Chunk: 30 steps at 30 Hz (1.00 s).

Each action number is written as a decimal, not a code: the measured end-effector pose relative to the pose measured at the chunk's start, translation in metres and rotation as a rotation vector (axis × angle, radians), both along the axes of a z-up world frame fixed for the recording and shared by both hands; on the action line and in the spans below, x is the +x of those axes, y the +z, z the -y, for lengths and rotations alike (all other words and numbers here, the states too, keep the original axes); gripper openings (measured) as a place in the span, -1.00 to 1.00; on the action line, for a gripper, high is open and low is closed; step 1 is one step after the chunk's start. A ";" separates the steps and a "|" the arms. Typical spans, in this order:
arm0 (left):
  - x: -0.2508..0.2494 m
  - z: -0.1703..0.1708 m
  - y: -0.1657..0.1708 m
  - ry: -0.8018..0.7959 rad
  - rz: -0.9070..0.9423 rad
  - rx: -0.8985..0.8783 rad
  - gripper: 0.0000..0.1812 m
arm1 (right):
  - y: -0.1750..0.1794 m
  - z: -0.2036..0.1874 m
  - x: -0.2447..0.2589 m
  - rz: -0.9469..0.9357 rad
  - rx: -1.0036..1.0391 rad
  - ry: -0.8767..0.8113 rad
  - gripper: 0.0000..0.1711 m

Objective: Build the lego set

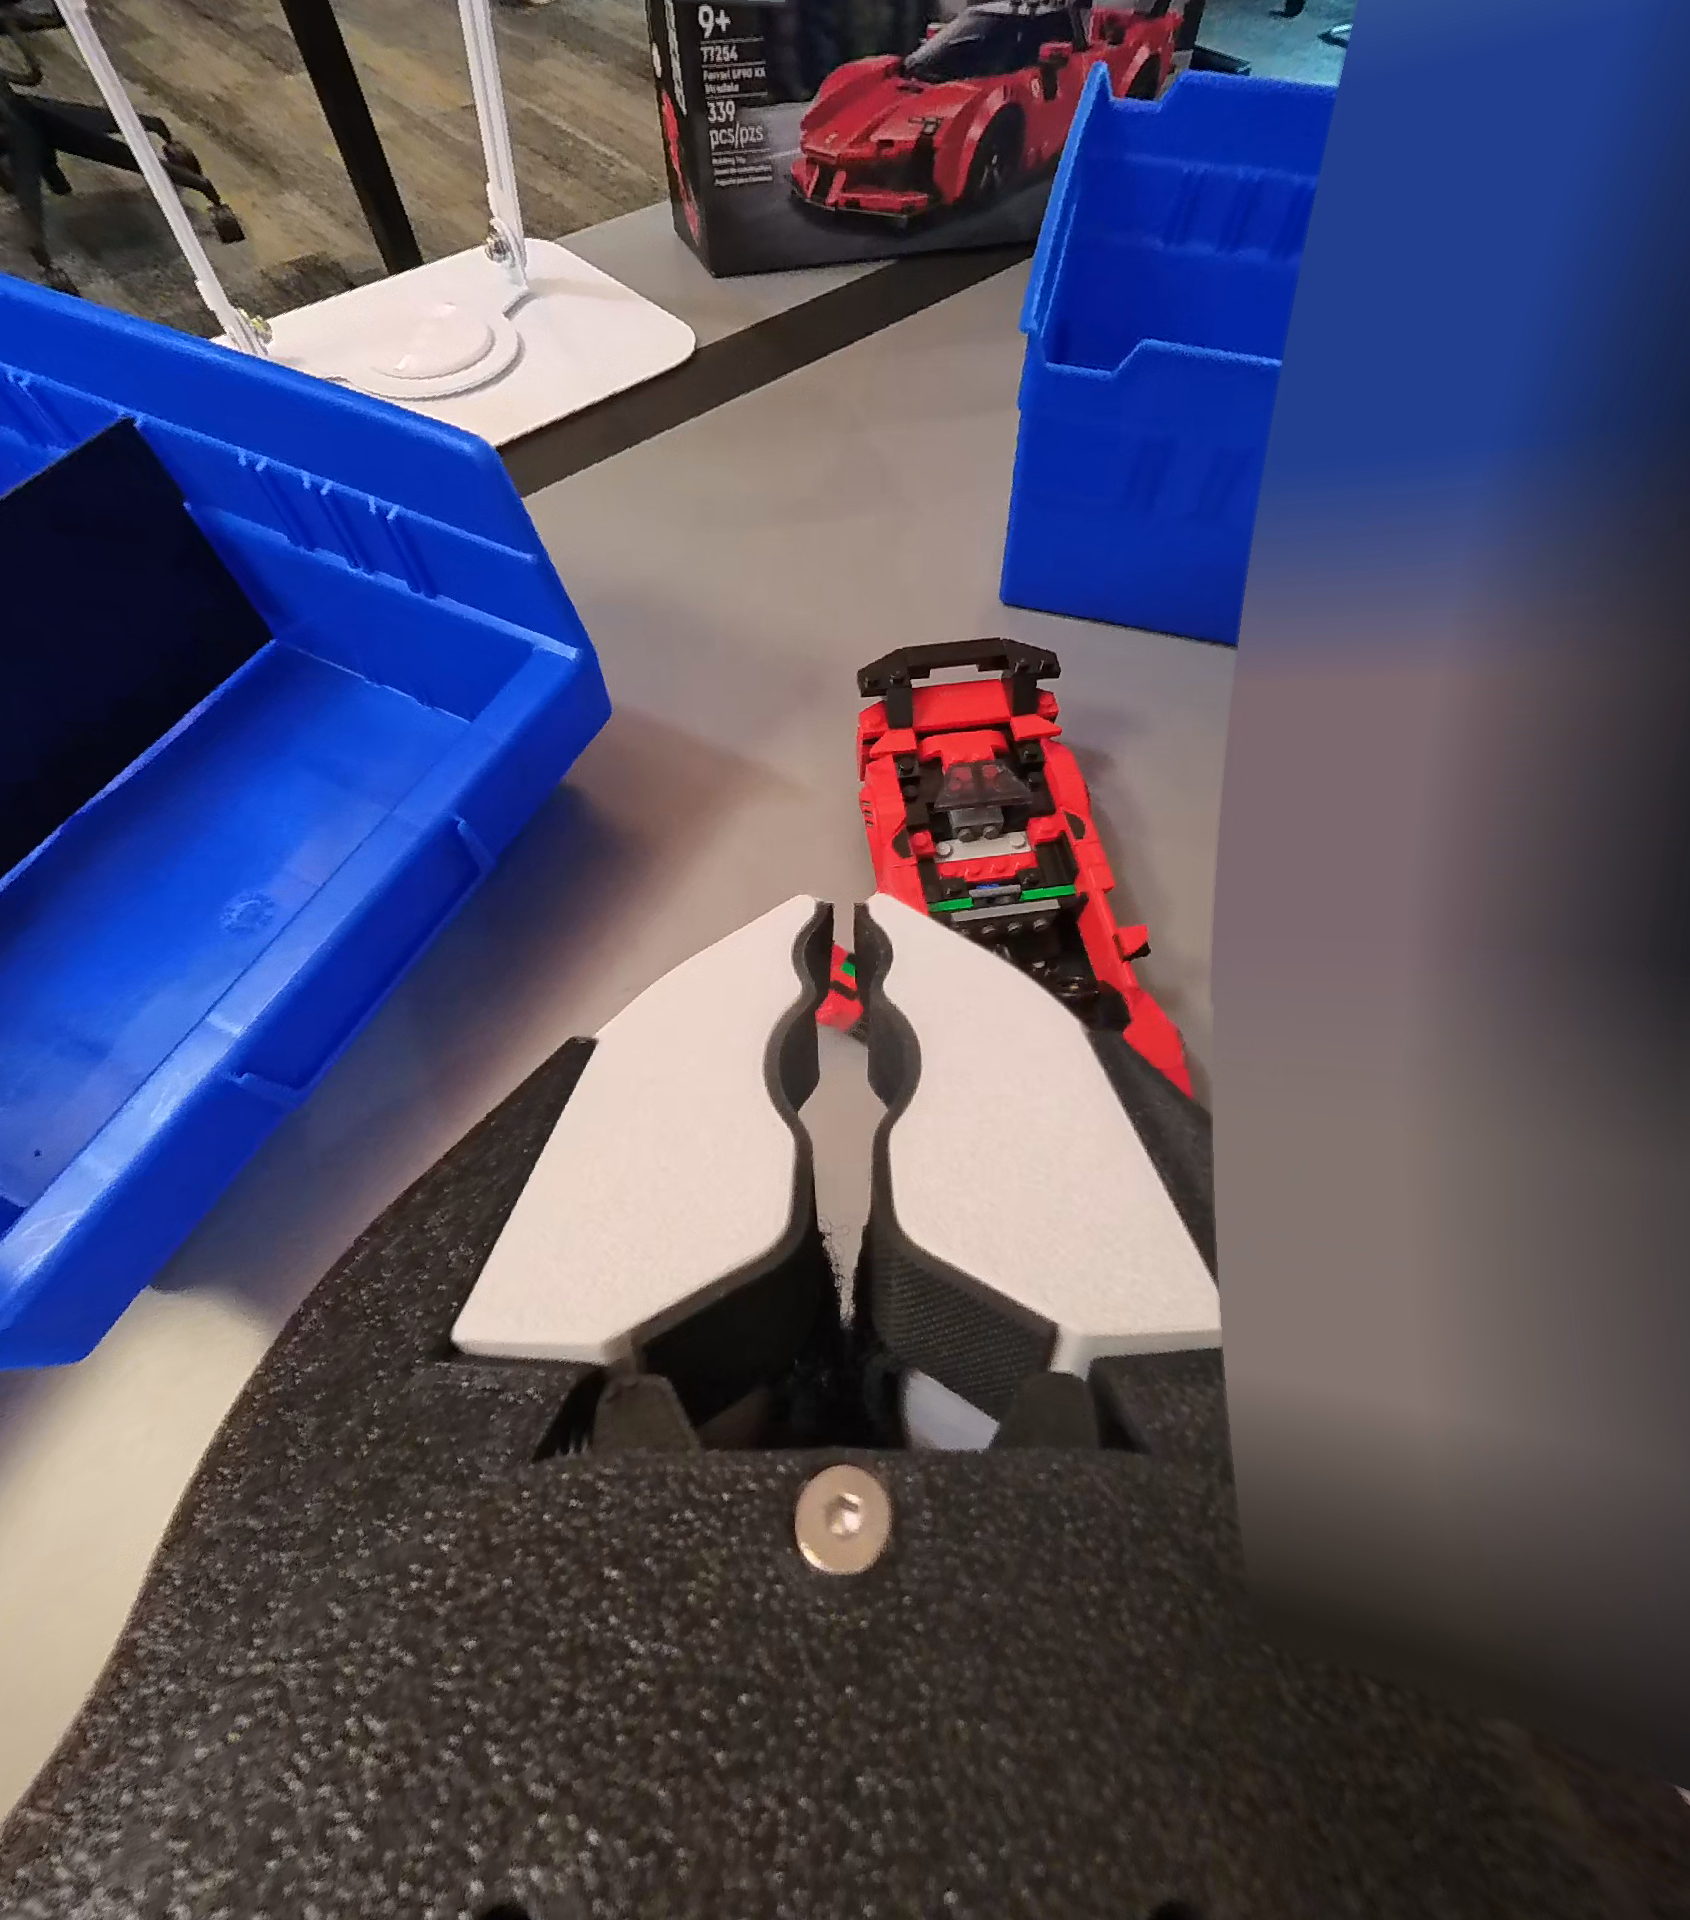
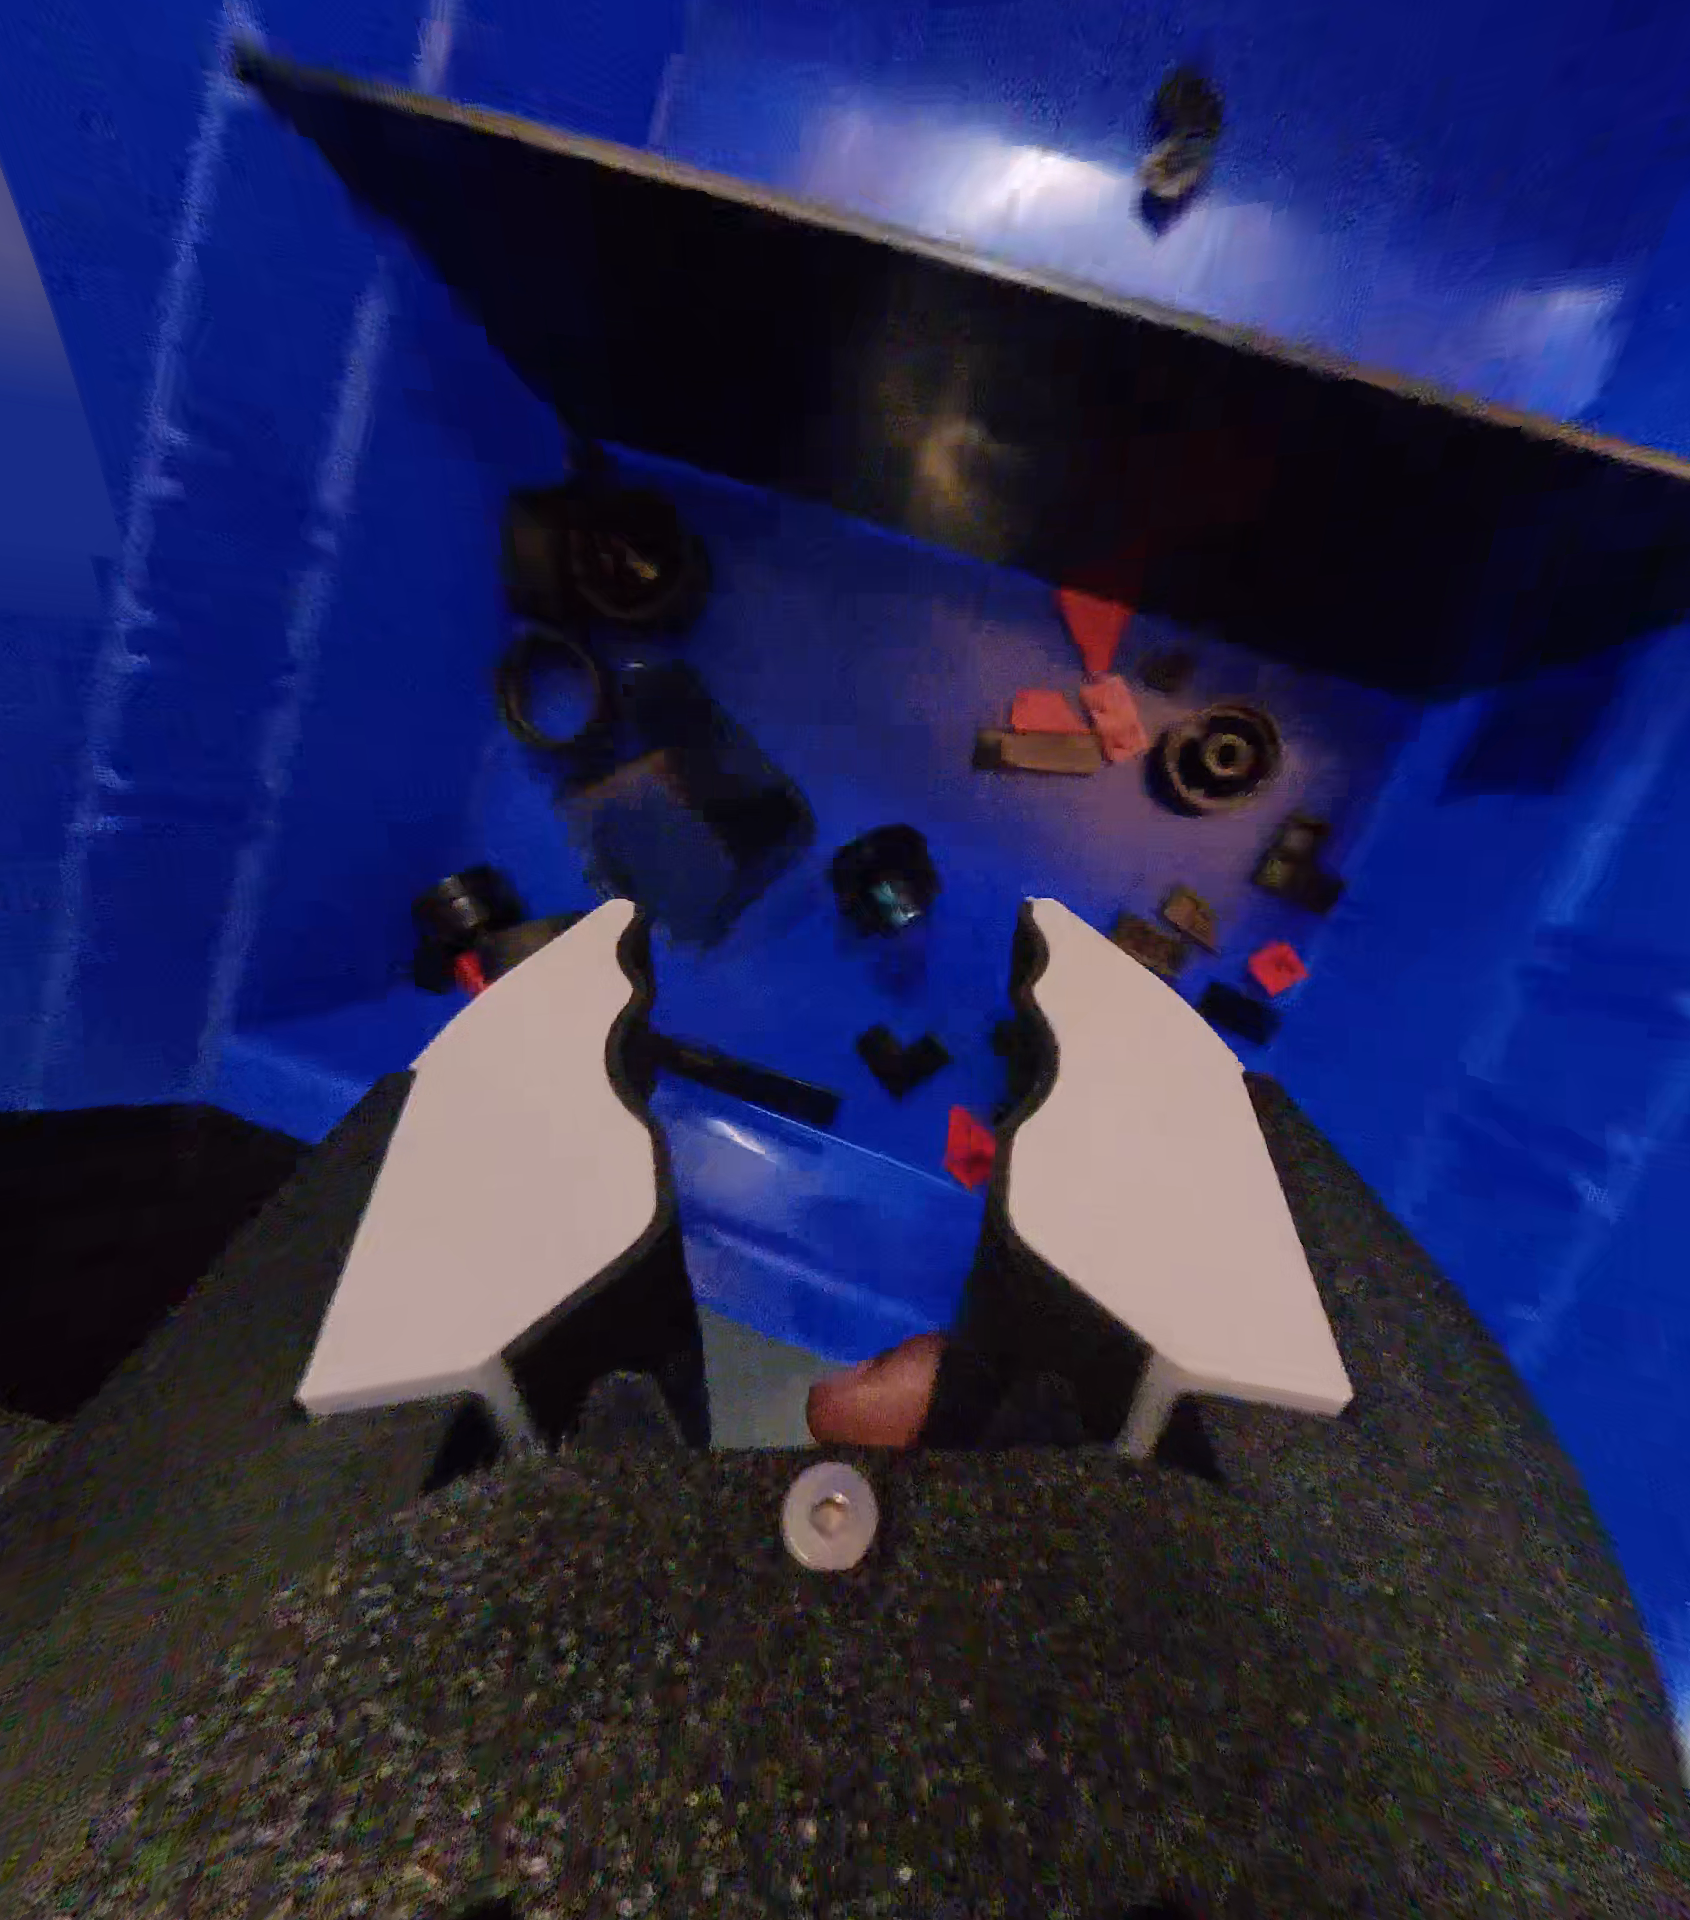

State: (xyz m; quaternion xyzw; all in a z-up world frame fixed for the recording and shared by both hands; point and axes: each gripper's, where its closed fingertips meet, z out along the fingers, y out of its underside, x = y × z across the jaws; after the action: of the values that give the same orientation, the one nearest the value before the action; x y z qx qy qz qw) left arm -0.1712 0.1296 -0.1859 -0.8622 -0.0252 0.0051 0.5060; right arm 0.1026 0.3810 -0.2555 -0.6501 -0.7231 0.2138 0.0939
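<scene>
Grey bench, blue bins around. Left gripper nearly pressed together, seemingly pinching the near end of the red car model, likely steadying it. Right gripper spread, poised over loose pieces inside a bin, picking next.

A grey table stands on mottled carpet, with a black office chair beyond.

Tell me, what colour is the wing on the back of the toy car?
Black, on the red car; the left wrist view shows it best.
</scene>
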 end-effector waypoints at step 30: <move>-0.012 0.005 -0.004 0.028 -0.004 0.001 -0.96 | -0.005 -0.037 0.055 0.206 0.147 -0.172 -0.86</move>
State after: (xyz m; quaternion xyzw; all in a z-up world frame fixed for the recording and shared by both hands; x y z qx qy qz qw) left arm -0.1828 0.1250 -0.1904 -0.8615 -0.0366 0.0138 0.5062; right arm 0.1573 0.4183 -0.2601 -0.7196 -0.6842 0.0833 0.0844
